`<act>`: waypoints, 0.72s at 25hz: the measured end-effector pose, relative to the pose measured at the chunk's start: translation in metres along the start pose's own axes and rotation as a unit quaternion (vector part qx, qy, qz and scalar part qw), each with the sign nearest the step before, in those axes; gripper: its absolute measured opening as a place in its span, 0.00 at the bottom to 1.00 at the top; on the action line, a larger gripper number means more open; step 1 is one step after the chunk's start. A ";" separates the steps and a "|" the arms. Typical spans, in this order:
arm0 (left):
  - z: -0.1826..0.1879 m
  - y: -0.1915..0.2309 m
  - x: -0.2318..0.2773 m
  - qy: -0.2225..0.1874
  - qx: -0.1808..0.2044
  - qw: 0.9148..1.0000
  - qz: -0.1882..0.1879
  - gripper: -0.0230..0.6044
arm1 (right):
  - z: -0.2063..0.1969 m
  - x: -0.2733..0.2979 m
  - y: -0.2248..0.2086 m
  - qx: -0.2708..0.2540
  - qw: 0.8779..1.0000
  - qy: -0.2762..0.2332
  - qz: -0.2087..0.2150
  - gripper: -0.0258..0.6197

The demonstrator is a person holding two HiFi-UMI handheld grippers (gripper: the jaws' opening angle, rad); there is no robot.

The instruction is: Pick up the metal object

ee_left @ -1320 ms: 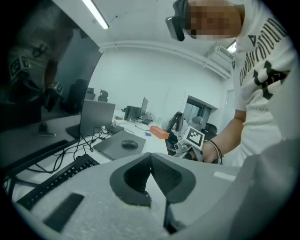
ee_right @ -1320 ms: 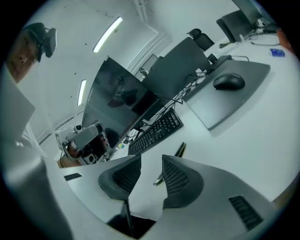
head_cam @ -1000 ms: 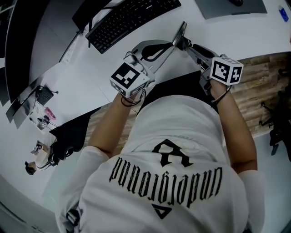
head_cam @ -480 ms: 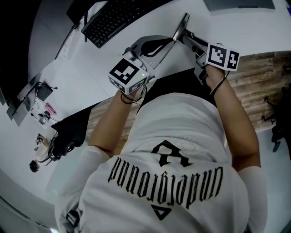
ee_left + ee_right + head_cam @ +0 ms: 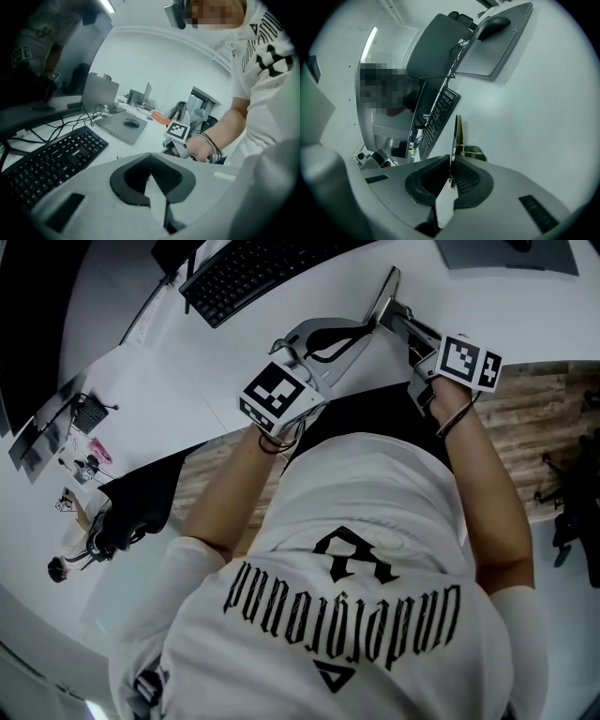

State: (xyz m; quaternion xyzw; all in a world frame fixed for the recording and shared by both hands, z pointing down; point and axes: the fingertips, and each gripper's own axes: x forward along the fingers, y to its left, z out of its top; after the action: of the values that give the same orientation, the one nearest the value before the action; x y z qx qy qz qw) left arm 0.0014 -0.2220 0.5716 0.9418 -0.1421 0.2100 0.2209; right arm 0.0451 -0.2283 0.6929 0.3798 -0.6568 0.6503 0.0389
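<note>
The metal object is a thin flat strip that stands on edge on the white desk. In the right gripper view the metal object runs edge-on between the two black pads. My right gripper is closing, and its pads press on both faces of the strip's near end. In the head view the right gripper reaches the strip from the right. My left gripper lies just left of it. The left gripper is shut, with nothing between its pads. The right gripper's marker cube shows beyond it.
A black keyboard lies on the desk to the far left. A closed laptop carries a mouse at the back right. Cables and small items sit at the desk's left end. A black chair seat is below the grippers.
In the head view both grippers and the metal strip sit slightly further right and higher than a second ago. The left gripper stays beside the strip.
</note>
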 end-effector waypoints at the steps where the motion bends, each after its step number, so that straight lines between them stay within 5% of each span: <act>1: 0.001 -0.002 -0.002 -0.003 0.000 1.000 -0.001 0.06 | 0.000 0.000 0.001 -0.002 1.000 0.000 0.001 0.08; 12: 0.014 -0.027 -0.051 -0.051 -0.001 0.998 0.021 0.06 | 0.001 -0.033 0.051 -0.090 0.994 -0.051 0.021 0.06; 18: 0.044 -0.044 -0.085 -0.085 0.033 0.996 0.023 0.06 | 0.014 -0.074 0.117 -0.186 0.975 -0.114 0.044 0.06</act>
State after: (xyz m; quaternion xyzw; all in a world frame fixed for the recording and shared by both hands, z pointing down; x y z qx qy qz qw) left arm -0.0424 -0.1904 0.4814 0.9596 -0.1748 0.1386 0.1715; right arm 0.0392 -0.2227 0.5537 0.4081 -0.7823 0.4705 0.0053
